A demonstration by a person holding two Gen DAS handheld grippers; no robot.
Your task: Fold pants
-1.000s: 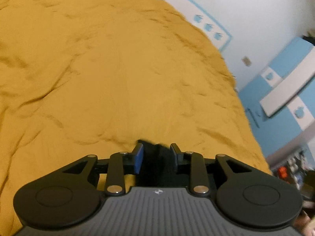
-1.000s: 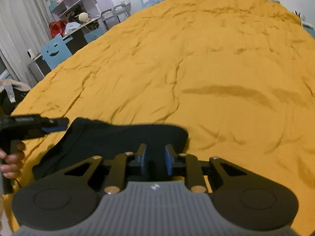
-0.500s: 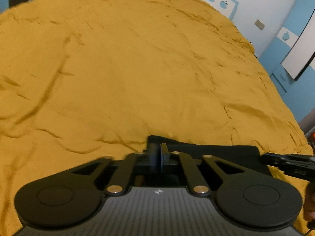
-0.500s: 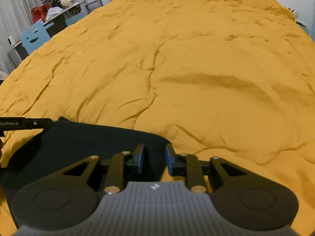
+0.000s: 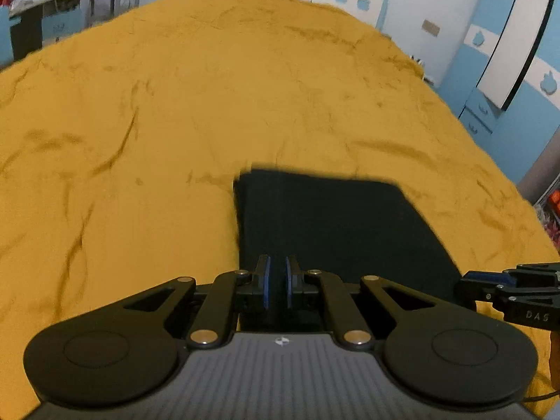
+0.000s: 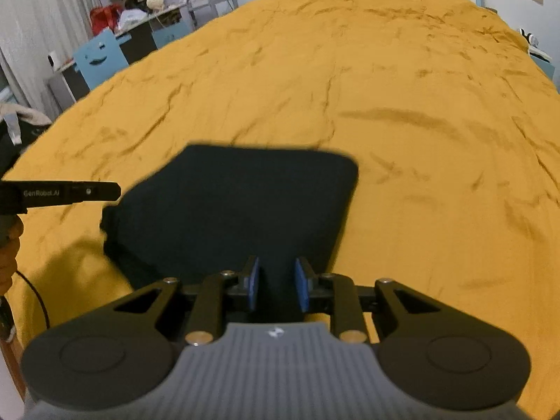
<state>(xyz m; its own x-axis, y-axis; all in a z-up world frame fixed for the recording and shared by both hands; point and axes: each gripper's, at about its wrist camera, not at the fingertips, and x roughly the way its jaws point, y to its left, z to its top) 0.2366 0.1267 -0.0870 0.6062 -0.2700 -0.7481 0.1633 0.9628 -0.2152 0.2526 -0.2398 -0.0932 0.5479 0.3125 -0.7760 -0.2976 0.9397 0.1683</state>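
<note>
Left wrist view: shows the dark pants (image 5: 332, 224) as a folded panel near the near edge of the bed (image 5: 175, 105), far hem lying on the yellow cover, near hem running in between the blue pads of the left hand-held gripper (image 5: 276, 287). Jaws just closed down to a narrow slit, clenched on the cloth. Also shows, at the right border, the tip of the right hand-held gripper (image 5: 469, 281) at the panel's right corner, and beyond the bed's right edge a blue and white wardrobe (image 5: 507, 52).

Right wrist view: gives the other side. Wider gap between its own pads, dark cloth filling it, so grasping the pants too. Shows a shadow on the cover under the panel's left corner, that corner off the bed. Shows the left tool side-on, and below it part of a hand (image 6: 8, 245) with a cable. Past the bed's left edge, a cluttered desk (image 6: 140, 31) and a blue chair (image 6: 99, 57) with a smiling face.
</note>
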